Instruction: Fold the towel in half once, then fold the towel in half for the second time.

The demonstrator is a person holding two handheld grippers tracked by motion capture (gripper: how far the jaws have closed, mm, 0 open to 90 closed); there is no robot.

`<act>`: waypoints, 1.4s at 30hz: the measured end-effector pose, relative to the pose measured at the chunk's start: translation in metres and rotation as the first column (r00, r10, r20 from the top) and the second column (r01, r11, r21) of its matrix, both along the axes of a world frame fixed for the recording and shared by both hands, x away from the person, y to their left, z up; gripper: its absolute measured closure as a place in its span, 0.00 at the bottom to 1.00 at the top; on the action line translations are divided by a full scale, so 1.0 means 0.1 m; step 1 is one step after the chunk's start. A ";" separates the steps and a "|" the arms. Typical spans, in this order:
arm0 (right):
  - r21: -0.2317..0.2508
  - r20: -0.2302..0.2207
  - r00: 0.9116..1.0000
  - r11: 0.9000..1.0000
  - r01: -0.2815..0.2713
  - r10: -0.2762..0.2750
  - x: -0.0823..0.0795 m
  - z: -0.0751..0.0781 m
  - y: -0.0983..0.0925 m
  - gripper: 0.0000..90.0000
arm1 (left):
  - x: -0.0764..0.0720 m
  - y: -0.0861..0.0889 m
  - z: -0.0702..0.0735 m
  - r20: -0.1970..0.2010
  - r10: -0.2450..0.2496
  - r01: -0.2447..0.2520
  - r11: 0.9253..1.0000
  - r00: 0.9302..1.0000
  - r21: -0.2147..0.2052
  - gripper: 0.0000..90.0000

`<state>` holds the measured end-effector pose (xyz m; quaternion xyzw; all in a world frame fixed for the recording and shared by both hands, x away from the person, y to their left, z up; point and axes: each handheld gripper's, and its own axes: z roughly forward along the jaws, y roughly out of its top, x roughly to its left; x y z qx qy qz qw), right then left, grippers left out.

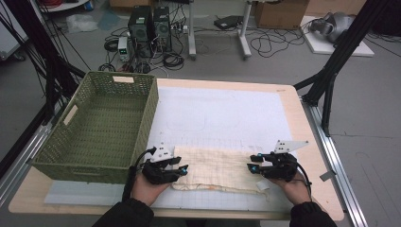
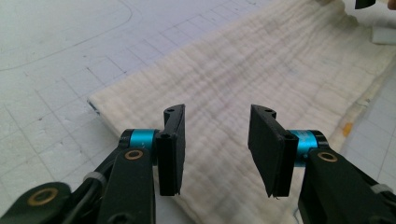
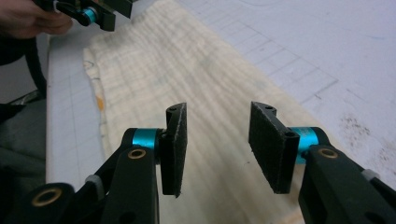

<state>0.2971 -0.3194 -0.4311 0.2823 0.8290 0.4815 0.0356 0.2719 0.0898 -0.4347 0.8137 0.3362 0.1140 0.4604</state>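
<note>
We saw the left hand-held gripper [image 2: 215, 151] with its jaws spread and nothing pinched between them; the cream folded cloth [image 2: 261, 88] lay under the gap, and we could not tell whether the pads brushed it. The right hand-held gripper [image 3: 215, 149] was likewise spread above the same cloth, empty.

From the high view, the left hand-held gripper [image 1: 182, 169] sat at the cloth's left end and the right hand-held gripper [image 1: 251, 168] at its right end, the cloth [image 1: 215, 169] lying flat between them on the white gridded mat [image 1: 222, 113] near the table's [image 1: 293, 101] front edge. Both hands were half hidden beneath the gripper bodies, and the sleeves were cut off at the bottom edge.

A small white tag at the cloth's near right corner was too small to read. The green woven basket [image 1: 101, 123] stood just left of the cloth, on the table's left side. The right gripper view caught the other gripper's tip at its top left corner, cropped.
</note>
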 end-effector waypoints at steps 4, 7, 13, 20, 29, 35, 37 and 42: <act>-0.025 0.006 1.000 1.000 0.009 -0.009 -0.01 0.00 -0.01 0.62 | 0.01 0.01 -0.01 -0.002 0.005 -0.005 1.000 1.000 0.004 0.61; -0.040 0.015 1.000 0.999 0.006 -0.006 -0.01 -0.01 0.00 0.62 | 0.00 0.00 -0.02 0.002 0.007 -0.007 1.000 1.000 0.008 0.60; -0.079 0.019 1.000 0.997 0.008 -0.007 -0.02 -0.03 0.01 0.62 | 0.00 0.00 -0.03 0.001 0.015 -0.015 1.000 1.000 0.012 0.58; -0.091 0.022 1.000 0.996 0.016 -0.014 -0.03 -0.04 -0.01 0.62 | 0.00 -0.01 -0.03 0.008 0.018 -0.018 1.000 1.000 0.016 0.58; -0.101 0.021 1.000 0.995 0.020 -0.018 -0.02 -0.04 0.00 0.61 | 0.00 -0.01 -0.03 0.020 0.025 -0.025 0.999 0.999 0.031 0.59; -0.086 0.000 1.000 0.996 0.024 -0.024 0.05 0.02 -0.01 0.63 | 0.05 -0.01 0.02 0.011 0.074 -0.074 0.997 0.997 0.008 0.64; -0.087 -0.002 1.000 0.996 0.030 -0.031 0.10 0.06 -0.02 0.72 | 0.10 -0.03 0.05 0.020 0.104 -0.104 0.994 0.994 0.014 0.75; -0.096 -0.025 0.999 0.995 0.037 -0.040 0.28 0.05 0.05 0.84 | 0.36 -0.16 0.06 -0.018 0.163 -0.163 0.986 0.986 0.023 0.91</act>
